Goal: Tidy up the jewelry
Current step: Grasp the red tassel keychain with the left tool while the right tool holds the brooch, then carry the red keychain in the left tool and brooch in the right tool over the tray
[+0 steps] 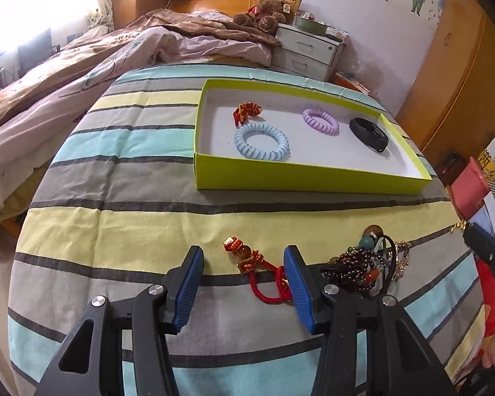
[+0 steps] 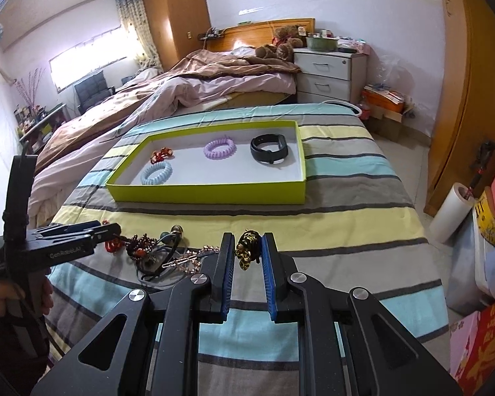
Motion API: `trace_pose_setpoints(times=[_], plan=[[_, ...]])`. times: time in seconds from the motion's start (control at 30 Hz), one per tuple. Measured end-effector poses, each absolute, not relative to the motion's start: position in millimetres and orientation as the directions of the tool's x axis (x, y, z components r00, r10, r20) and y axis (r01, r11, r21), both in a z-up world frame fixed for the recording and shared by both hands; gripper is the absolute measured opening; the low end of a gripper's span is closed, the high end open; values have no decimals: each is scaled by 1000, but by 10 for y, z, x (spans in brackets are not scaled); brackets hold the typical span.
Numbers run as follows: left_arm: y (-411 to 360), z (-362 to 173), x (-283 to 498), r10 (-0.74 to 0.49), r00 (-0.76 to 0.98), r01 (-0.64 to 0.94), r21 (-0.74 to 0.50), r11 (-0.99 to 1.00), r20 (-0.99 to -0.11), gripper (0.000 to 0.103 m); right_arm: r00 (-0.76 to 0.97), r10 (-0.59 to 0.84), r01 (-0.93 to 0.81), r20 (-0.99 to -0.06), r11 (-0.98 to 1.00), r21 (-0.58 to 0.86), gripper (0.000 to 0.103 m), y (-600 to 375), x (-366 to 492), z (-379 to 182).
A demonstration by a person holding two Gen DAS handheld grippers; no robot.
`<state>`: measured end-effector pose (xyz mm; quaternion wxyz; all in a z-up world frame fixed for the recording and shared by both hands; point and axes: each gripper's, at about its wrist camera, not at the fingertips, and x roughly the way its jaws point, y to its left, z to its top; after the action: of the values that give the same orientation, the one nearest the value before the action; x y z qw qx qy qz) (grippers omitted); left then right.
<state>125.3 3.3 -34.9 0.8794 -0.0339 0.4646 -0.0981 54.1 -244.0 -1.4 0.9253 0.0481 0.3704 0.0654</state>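
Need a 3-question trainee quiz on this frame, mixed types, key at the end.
1. True or false: the green tray already holds two coil hair ties.
2. Multiple choice: what lies between the fingers of the right gripper? A) a purple hair tie B) a gold-and-black charm C) a black band
3. Fill in: the red cord charm in front of the left gripper lies on the ____, not in the tray.

Key: 1 true: blue coil tie and purple coil tie. 2 B: the gold-and-black charm; the fingers stand apart around it. 3 striped cloth.
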Motion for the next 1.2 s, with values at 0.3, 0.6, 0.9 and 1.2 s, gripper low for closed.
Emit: trace_pose_setpoints(times=[0.3,0.6,0.9,1.2], plan=[[12,-357,1258,-225,554,156,-165,974,-801,15,712,181,-111,-678,983,146,17,-2338,616,-12],[71,-331,1190,-260,574,174,-195,965,-776,15,715,186,-109,-674,982,155,17,-2307,611,-64],[95,-150,1063,-274,612,206,-185,961,-742,15,725,198,-126,-660,980,155,17,-2285,600,-75],[79,193,1204,-326,634,256,-208,944,-701,15,735,207,-132,-645,978,163,17,-2320,750,62]])
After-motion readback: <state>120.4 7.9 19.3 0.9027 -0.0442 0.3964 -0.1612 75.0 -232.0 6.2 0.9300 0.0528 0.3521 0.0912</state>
